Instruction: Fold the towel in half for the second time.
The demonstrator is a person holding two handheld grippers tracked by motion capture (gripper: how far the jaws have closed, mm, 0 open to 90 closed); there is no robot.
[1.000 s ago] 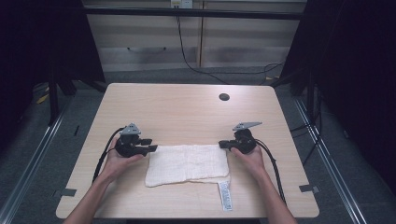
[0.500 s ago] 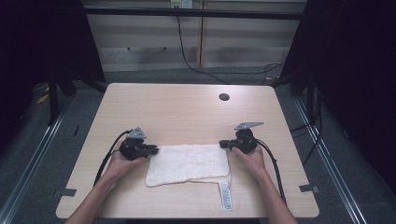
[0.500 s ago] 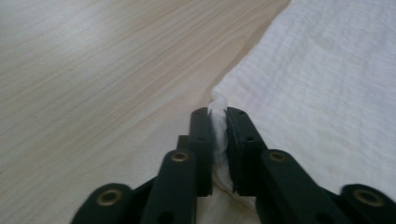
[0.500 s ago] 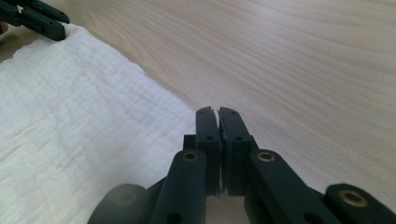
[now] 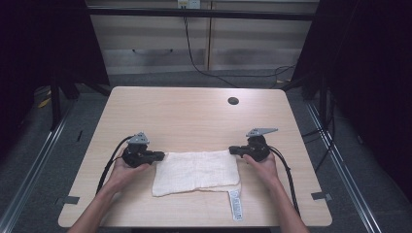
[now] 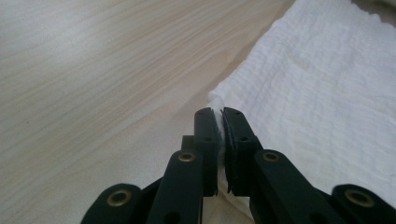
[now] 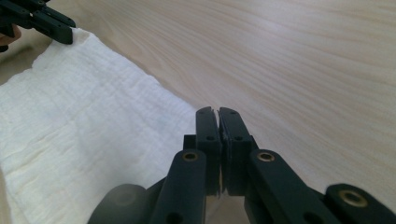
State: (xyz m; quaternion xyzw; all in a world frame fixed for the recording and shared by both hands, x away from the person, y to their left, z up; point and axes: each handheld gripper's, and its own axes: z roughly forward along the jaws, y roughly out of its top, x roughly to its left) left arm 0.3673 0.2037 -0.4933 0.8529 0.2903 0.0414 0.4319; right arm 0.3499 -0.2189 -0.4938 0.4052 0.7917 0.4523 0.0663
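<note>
A white towel [image 5: 197, 172] lies flat near the table's front edge, and a printed label [image 5: 235, 204] sticks out from under its near right corner. My left gripper [image 5: 158, 156] is at the towel's far left corner. In the left gripper view its jaws [image 6: 219, 114] have just been closing and now pinch the edge of the towel [image 6: 317, 93]. My right gripper [image 5: 232, 150] is at the far right corner. Its jaws [image 7: 218, 114] are shut, with a thin sliver of the towel [image 7: 84, 116] between them. The left gripper [image 7: 46, 21] shows far off in the right gripper view.
The light wooden table [image 5: 194, 121] has a dark round hole [image 5: 233, 101] near its far edge. Black cables trail from both grippers toward the person. Cabinets and floor cables lie beyond the table.
The left gripper edged right onto the towel's corner and its jaws closed on the cloth. The right gripper and the towel have kept still.
</note>
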